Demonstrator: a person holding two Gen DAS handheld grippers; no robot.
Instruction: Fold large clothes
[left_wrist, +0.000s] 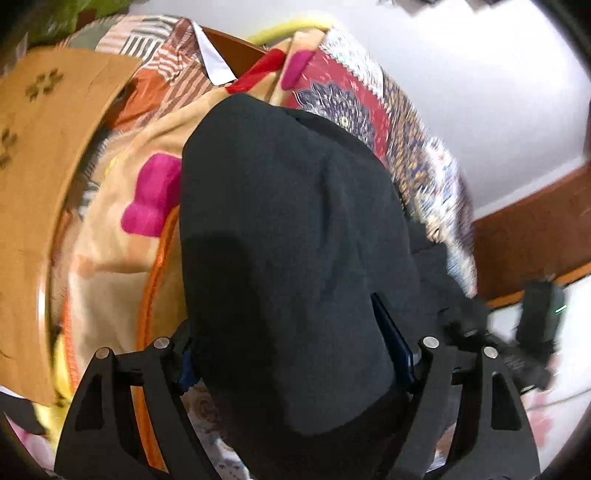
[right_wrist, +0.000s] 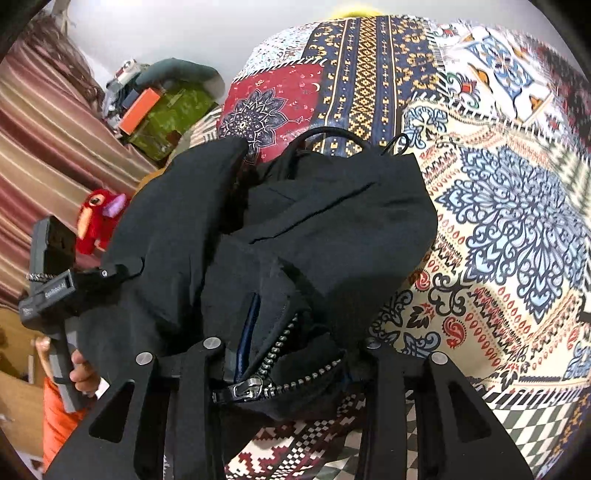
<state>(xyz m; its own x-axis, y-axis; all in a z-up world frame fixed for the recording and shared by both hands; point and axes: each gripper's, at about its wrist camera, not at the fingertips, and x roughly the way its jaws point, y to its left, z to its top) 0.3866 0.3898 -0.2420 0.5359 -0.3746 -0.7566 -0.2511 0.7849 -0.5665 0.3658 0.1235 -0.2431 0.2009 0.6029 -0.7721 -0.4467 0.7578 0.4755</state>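
Left tongs (left_wrist: 299, 354) clamped on a fold of the black jacket (left_wrist: 288, 229), cloth bunched between the fingers and draped forward over the patterned bedspread (left_wrist: 354, 99). Right tongs (right_wrist: 291, 365) clamped on the jacket's zipper (right_wrist: 273, 365) edge; the jacket lies crumpled on the bedspread, a red plush toy (right_wrist: 98, 221) beside it.

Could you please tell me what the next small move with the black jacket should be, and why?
Probably lower it flat: both the left gripper and right gripper pinch the black jacket, which hangs bunched above the patterned bedspread.
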